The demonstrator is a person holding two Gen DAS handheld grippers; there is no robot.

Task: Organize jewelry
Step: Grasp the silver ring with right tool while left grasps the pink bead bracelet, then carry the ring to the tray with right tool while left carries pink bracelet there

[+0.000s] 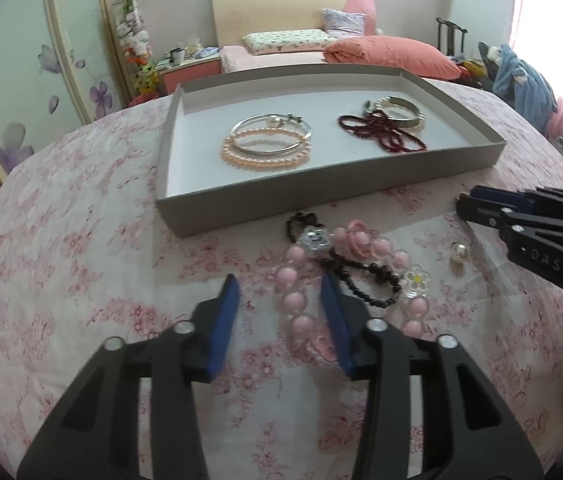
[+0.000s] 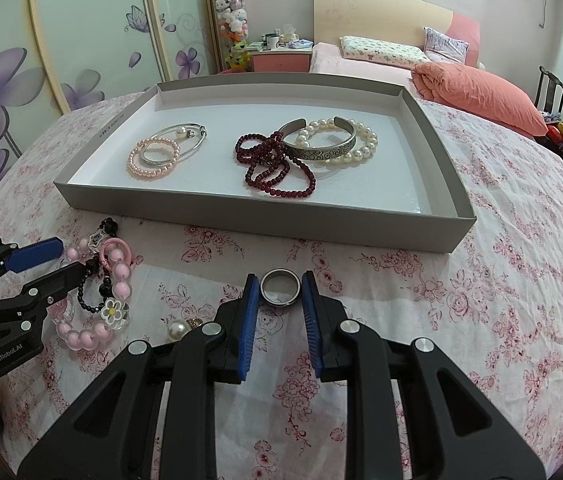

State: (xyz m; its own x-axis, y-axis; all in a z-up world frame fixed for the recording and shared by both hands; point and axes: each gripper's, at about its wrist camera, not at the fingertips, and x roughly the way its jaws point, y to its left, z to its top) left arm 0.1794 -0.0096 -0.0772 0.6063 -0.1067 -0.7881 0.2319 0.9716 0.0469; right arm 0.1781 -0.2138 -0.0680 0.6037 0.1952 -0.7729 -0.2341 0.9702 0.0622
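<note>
– Two grippers to check. Status of left gripper (image 1: 279, 280)?
– Partly open, astride one side of the pink bead bracelet (image 1: 293, 300). Near pad clear of the beads, so no grip. Bracelet flat on the floral cloth (image 2: 481, 320), tangled with a black bead strand (image 1: 365, 280), just in front of the grey tray (image 2: 241, 216).
– Right gripper (image 2: 279, 280)?
– Narrow, closed on a dark metal ring (image 2: 277, 302), one blue pad against each side. Down at the cloth, short of the tray's front wall.
– Loose items nearby?
– One pearl piece (image 2: 177, 330) on the cloth between both grippers.
– Tray contents?
– Left: pink pearl bracelet (image 2: 153, 160) overlapping a silver bangle (image 2: 197, 146). Right: dark red bead strand (image 2: 277, 168), touching an engraved silver cuff (image 2: 321, 150) and a white pearl bracelet (image 2: 361, 148).
</note>
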